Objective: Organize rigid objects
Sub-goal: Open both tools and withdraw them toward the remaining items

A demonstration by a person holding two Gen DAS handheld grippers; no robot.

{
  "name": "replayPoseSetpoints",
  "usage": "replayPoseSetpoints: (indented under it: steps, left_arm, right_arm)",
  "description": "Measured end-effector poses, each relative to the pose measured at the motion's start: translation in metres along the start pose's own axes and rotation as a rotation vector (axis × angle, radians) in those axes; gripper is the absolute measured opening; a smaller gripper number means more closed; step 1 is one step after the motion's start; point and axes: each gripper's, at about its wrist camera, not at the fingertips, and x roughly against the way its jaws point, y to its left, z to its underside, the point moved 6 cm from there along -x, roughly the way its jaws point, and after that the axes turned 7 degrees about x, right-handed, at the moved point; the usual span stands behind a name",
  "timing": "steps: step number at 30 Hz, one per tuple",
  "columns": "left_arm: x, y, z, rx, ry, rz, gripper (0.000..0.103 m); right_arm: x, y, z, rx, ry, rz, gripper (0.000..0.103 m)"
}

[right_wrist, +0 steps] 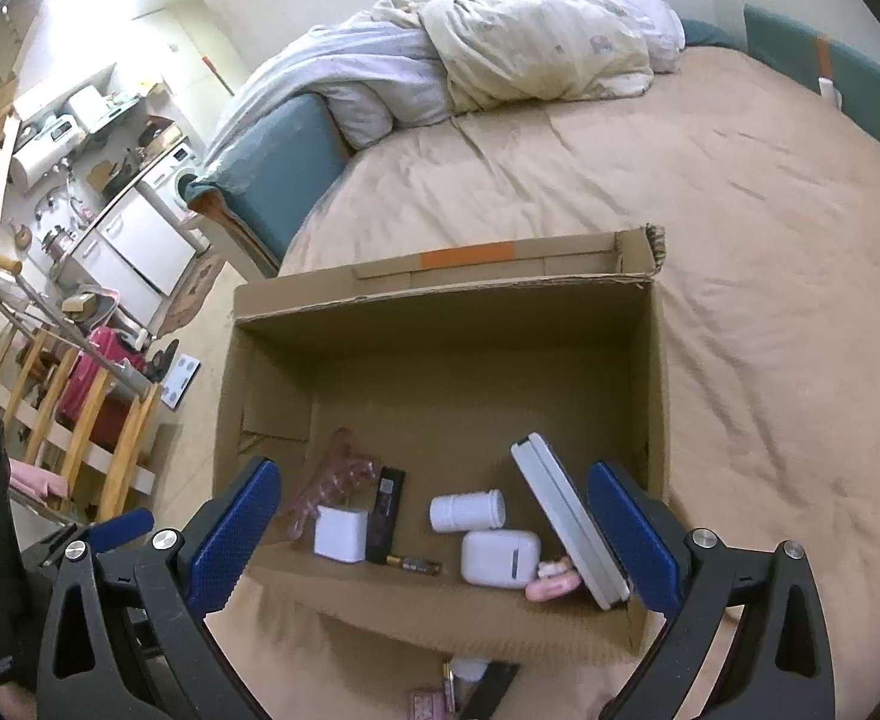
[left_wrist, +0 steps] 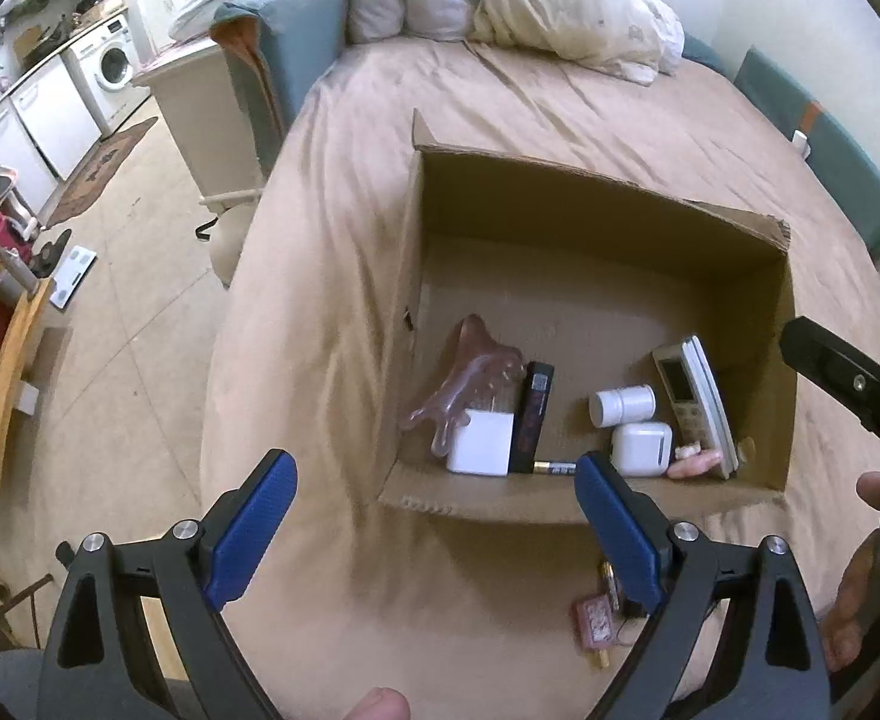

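An open cardboard box [left_wrist: 734, 240] [right_wrist: 440, 306] lies on the bed. Along its near wall sit a white cube [left_wrist: 481, 442] [right_wrist: 341, 533], a black stick [left_wrist: 534, 414] [right_wrist: 385, 513], a battery [left_wrist: 554, 467] [right_wrist: 414, 564], a white bottle [left_wrist: 622, 405] [right_wrist: 467, 511], a white earbud case [left_wrist: 641, 449] [right_wrist: 499, 558], a remote [left_wrist: 695, 405] [right_wrist: 569, 522], a pink clear piece [left_wrist: 470, 378] and a small pink item [right_wrist: 551, 585]. My left gripper [left_wrist: 434, 534] hangs open above the box's near edge with nothing in it. My right gripper [right_wrist: 434, 534] is open over the box and holds nothing.
A pink tag [left_wrist: 593, 621] [right_wrist: 428, 705] and small items lie on the tan sheet [left_wrist: 332, 276] in front of the box. A crumpled duvet [right_wrist: 530, 42] is piled at the bed's head. Left of the bed are floor, a wooden rack [right_wrist: 98, 438] and a washing machine [left_wrist: 113, 63].
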Motion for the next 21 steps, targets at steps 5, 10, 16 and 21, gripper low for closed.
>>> replayPoseSetpoints:
  steps: [5, 10, 16, 21]
  left_arm:
    - [0.005, 0.008, 0.017, -0.016, -0.004, -0.009, 0.093]
    - [0.005, 0.014, 0.031, -0.021, -0.002, -0.011, 0.093]
    - [-0.007, 0.024, 0.041, -0.018, -0.022, -0.015, 0.093]
    - [-0.03, 0.034, 0.051, 0.028, 0.057, -0.015, 0.093]
  right_arm:
    - [0.01, 0.005, 0.02, 0.036, 0.021, 0.005, 0.103]
    - [0.017, 0.01, 0.041, 0.051, 0.044, 0.009, 0.103]
    - [0.018, 0.013, 0.064, 0.083, 0.087, 0.011, 0.103]
    - [0.014, -0.001, 0.075, 0.048, 0.121, 0.034, 0.103]
